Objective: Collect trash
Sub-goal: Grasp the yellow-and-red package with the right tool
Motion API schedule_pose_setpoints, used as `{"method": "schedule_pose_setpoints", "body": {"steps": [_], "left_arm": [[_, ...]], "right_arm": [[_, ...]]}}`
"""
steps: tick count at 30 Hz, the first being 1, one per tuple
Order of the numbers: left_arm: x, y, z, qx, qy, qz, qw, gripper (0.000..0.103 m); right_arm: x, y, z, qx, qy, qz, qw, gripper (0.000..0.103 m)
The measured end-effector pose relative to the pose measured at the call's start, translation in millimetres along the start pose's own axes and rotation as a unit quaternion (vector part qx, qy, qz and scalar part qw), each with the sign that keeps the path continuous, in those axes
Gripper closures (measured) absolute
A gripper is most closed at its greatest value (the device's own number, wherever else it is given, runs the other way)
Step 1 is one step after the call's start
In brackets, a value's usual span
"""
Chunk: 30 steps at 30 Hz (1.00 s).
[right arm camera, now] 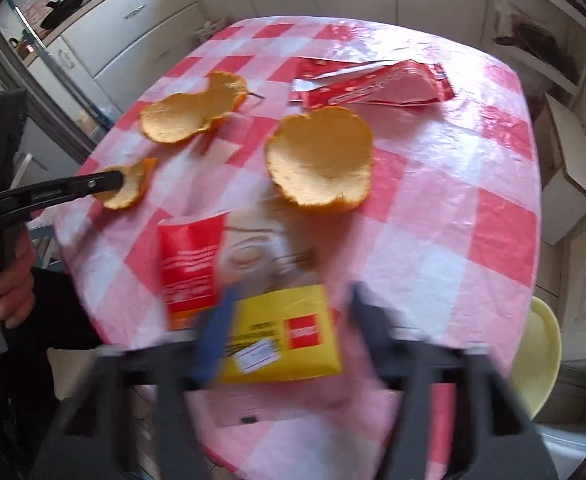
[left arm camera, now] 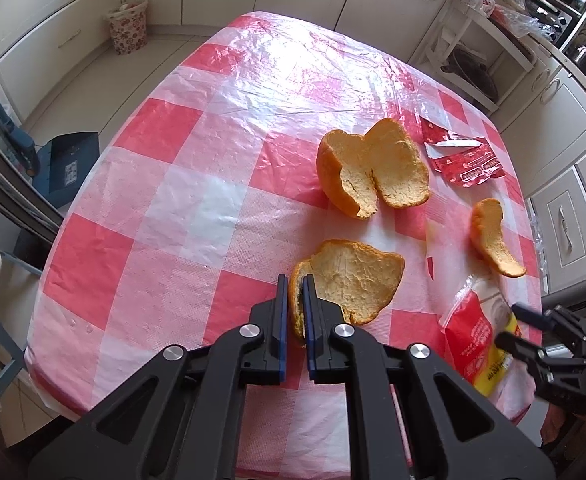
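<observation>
Three orange peels lie on the red and white checked table (left arm camera: 197,216). My left gripper (left arm camera: 295,286) is shut on the edge of the nearest peel (left arm camera: 353,280), which shows in the right wrist view as the small peel (right arm camera: 127,186). A big peel (left arm camera: 373,168) (right arm camera: 189,118) lies behind it and a curved peel (left arm camera: 491,236) (right arm camera: 321,160) to the right. A red foil wrapper (left arm camera: 465,158) (right arm camera: 373,82) lies at the far side. My right gripper (right arm camera: 289,296) is open over a red, white and yellow packet (right arm camera: 277,328) (left arm camera: 477,344) at the near edge; its image is blurred.
A flowered waste basket (left arm camera: 128,26) stands on the floor by the cabinets beyond the table. A blue box (left arm camera: 67,168) lies on the floor to the left. A pale yellow chair seat (right arm camera: 537,352) is at the table's right. Cabinets and shelves surround the table.
</observation>
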<state>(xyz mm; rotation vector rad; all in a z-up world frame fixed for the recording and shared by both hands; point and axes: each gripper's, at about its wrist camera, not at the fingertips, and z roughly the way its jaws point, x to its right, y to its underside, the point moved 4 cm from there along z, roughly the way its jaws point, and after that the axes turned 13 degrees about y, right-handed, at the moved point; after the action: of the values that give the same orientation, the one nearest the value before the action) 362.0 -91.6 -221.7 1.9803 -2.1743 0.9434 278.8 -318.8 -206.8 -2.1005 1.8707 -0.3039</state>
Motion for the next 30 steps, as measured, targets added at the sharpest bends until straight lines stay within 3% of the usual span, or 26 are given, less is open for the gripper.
{"method": "schedule_pose_setpoints", "body": {"steps": [1,3,14,23,30], "left_arm": [[0,0,-2,0.003,0.001,0.001,1.0,0.096],[0,-1,-8,0.01,0.003,0.001,0.9999,0.097],[5,-6,-49,0.06,0.056,0.007,0.9966,0.097],[11,-6,-48,0.063,0.066,0.012,0.9957,0.097],[32,-7,-54,0.079,0.107,0.034,0.9905,0.097]], "right_arm": [[-2,-2,-2,0.001,-0.009,0.002,1.0,0.096],[-6,-2,-9,0.018,-0.004,-0.008,1.0,0.097],[3,-25,-87,0.137,-0.077,0.025,0.987,0.1],[60,-28,-137,0.208,-0.131,0.12,0.962,0.1],[120,-9,-166,0.248,-0.081,0.183,0.948,0.1]]}}
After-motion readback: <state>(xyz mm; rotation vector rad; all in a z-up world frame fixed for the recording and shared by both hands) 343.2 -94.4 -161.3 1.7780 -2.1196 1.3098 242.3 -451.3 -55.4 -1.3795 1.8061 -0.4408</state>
